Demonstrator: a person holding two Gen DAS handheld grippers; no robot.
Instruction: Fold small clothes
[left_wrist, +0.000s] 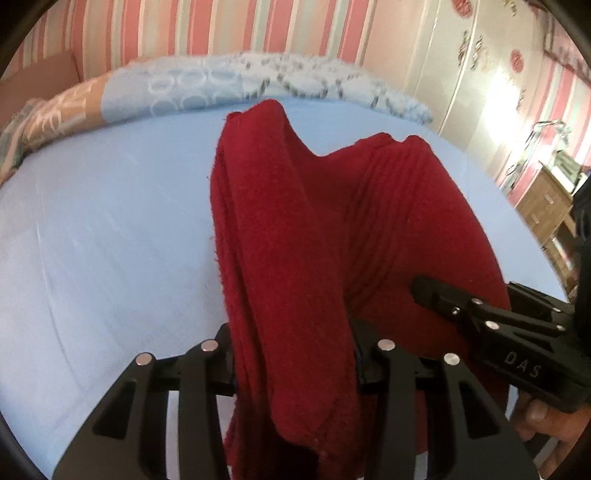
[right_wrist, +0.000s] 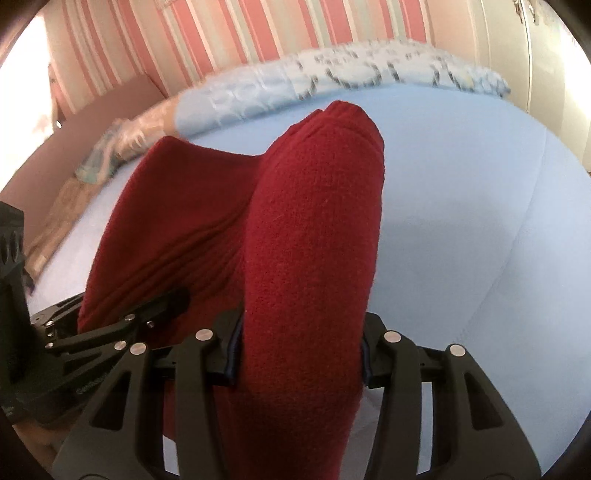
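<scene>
two grippers, we note, left gripper (left_wrist: 293, 363) and right gripper (right_wrist: 301, 354), each clenched on a bunched end of the red knit garment (left_wrist: 295, 221), lifted over the blue bed (left_wrist: 110, 221); folding looks barely begun, laying flat remains.

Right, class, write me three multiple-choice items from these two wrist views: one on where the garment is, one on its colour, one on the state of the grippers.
1. Where is the garment?
A. Over a blue bed
B. In a drawer
C. On a chair

2. What colour is it?
A. Green
B. Dark red
C. White

3. How do the two grippers stand?
A. Both open
B. One holds it
C. Both clamp it

Key: 1 A, the blue sheet spreads beneath it; 2 B, the red garment is dark red knit; 3 C, cloth passes between the fingers of the left gripper and the right gripper.
</scene>
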